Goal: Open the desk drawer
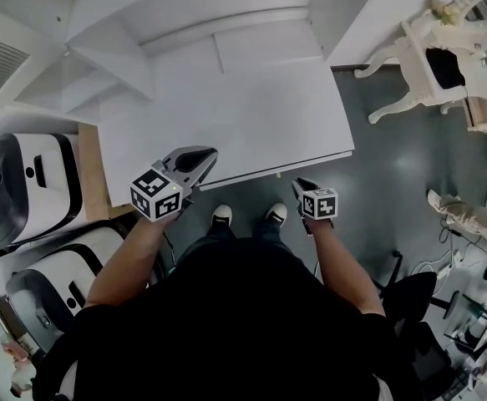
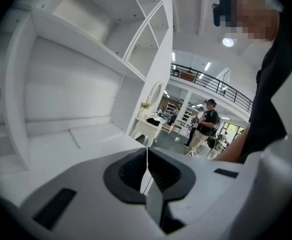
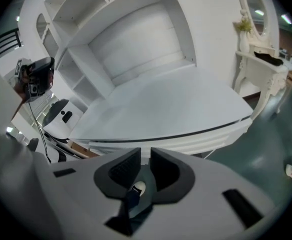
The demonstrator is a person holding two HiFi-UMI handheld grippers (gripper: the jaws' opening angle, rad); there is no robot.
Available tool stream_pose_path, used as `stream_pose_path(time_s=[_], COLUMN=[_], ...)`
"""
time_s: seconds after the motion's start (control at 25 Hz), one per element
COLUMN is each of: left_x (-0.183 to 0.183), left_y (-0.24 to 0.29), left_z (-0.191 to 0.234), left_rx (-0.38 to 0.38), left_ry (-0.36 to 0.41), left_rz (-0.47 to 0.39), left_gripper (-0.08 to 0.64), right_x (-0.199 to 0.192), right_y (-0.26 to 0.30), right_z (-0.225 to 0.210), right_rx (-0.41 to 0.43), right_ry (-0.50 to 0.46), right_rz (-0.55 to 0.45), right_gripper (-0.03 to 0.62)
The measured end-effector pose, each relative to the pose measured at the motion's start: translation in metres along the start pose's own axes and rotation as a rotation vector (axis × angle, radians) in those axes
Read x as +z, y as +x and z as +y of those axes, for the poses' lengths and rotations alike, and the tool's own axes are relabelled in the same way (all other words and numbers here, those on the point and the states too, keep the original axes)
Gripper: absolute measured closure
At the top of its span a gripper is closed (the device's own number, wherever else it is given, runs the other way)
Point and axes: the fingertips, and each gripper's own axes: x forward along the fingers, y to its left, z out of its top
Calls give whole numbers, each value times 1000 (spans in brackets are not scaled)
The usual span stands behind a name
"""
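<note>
Left of the flat white desk (image 1: 260, 115): two rounded white-and-black machines (image 1: 26, 186) on the floor. Left gripper (image 1: 203, 159) hangs over the desk's front left edge, not touching it. In the left gripper view, the left gripper (image 2: 147, 166) has its jaws pressed together, nothing between. White desk drawer (image 1: 310, 165) sits pushed in under the desk's front edge, with a thin dark seam above its front (image 3: 186, 140). Right gripper (image 1: 300, 184) is just in front of the drawer, apart from it. Its own view (image 3: 144, 166) shows jaws parted by a narrow gap, empty. Right of the desk: cream carved dressing table (image 1: 423, 65) on grey floor.
</note>
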Motion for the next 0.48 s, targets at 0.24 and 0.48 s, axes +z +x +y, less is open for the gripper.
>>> stream_pose_path(time_s=[0.24,0.48], left_x=[-16,-32], left_y=[-4,-5], left_z=[4,5], left_rx=[23,53], left_ry=[-19,-50], left_rz=[28,39], left_gripper=[548,548], right_x=[-15,-29], right_y=[37,62], right_z=[11,7], right_rx=[41,32], right_ry=[-23,0], right_rz=[63,99], right_gripper=[518,508])
